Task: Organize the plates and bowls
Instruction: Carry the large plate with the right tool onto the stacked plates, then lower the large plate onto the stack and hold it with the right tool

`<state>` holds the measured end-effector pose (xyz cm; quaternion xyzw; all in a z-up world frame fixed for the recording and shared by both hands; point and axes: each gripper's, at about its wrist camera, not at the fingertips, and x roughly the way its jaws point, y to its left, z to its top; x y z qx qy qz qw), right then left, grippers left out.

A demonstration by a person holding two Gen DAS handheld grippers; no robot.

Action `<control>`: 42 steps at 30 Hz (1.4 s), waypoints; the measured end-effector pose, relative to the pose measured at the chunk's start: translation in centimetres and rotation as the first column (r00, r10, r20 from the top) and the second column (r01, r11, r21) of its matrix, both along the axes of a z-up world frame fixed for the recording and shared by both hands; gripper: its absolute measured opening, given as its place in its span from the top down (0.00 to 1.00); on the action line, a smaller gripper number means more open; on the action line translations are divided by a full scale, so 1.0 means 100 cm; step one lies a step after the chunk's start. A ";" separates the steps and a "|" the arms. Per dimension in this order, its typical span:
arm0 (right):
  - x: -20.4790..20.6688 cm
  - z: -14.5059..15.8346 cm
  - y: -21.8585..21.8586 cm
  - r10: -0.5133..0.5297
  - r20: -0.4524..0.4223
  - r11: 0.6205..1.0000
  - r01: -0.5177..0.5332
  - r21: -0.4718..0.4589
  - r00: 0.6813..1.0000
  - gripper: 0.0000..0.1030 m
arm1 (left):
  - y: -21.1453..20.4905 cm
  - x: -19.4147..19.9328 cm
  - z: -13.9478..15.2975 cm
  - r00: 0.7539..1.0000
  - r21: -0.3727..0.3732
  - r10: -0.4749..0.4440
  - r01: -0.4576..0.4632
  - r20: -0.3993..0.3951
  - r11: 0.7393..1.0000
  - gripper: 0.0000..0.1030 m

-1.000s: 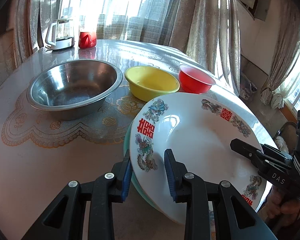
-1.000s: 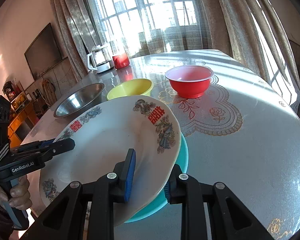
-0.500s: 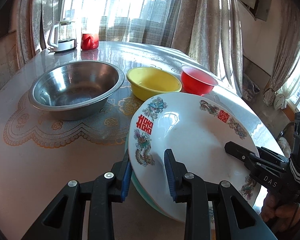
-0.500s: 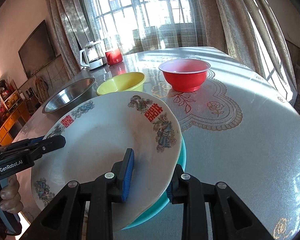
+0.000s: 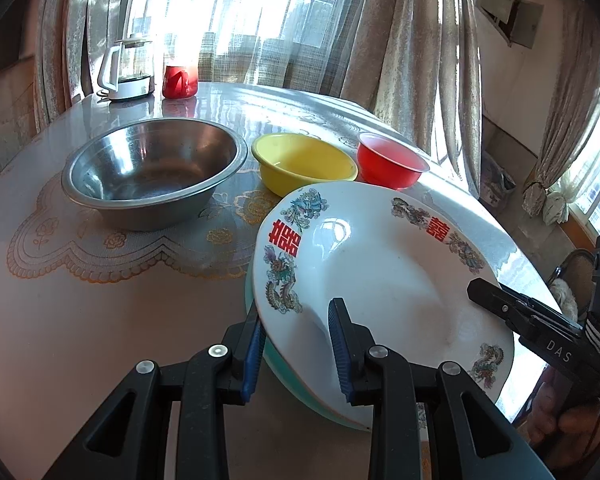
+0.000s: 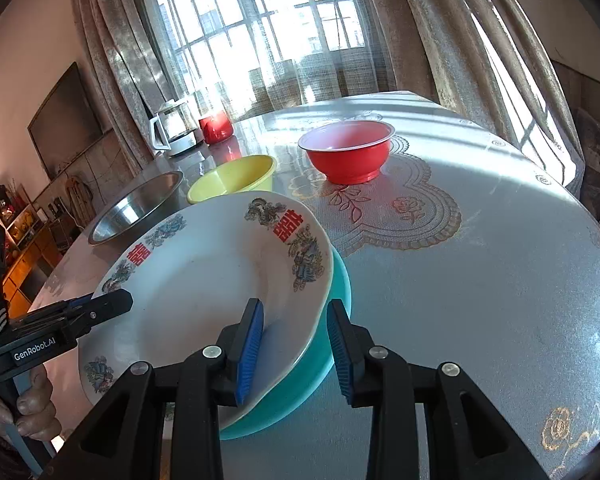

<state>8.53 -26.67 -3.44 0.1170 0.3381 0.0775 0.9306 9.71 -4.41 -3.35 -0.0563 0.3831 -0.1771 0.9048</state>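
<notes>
Plate (image 5: 380, 280), white with red characters and dragons, atop teal one (image 6: 324, 364).

The white plate (image 5: 380, 280) carries red double-happiness characters and blue-green dragon and phoenix motifs around its rim. Under it shows the edge of a teal plate (image 6: 332, 344). Beyond the white plate stand a yellow bowl (image 5: 304, 162), a red bowl (image 5: 392, 164) with a pale pinkish inside, and a silver steel bowl (image 5: 152, 172). The table (image 6: 480, 280) has a pale glossy cover with gold lace-patterned floral mats. Farther beyond the steel bowl are a white-and-clear kettle (image 5: 128, 70) and a red mug (image 5: 179, 81). The left gripper (image 5: 296, 352) and right gripper (image 6: 296, 348) are black with blue pads.
</notes>
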 end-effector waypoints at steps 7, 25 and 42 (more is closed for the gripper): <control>-0.004 0.003 0.006 -0.012 0.019 1.000 0.012 -0.015 1.000 0.78 | -0.001 -0.006 0.001 1.000 0.001 0.004 -0.004 0.010 1.000 0.71; -0.003 -0.001 0.005 -0.028 -0.031 0.999 0.029 0.040 0.999 0.78 | -0.005 -0.015 0.009 0.999 0.057 0.025 -0.027 0.033 0.998 0.71; -0.007 0.001 0.009 -0.029 -0.049 0.999 0.031 0.040 0.998 0.78 | 0.013 -0.013 0.009 0.999 -0.033 0.050 -0.051 -0.017 0.998 0.68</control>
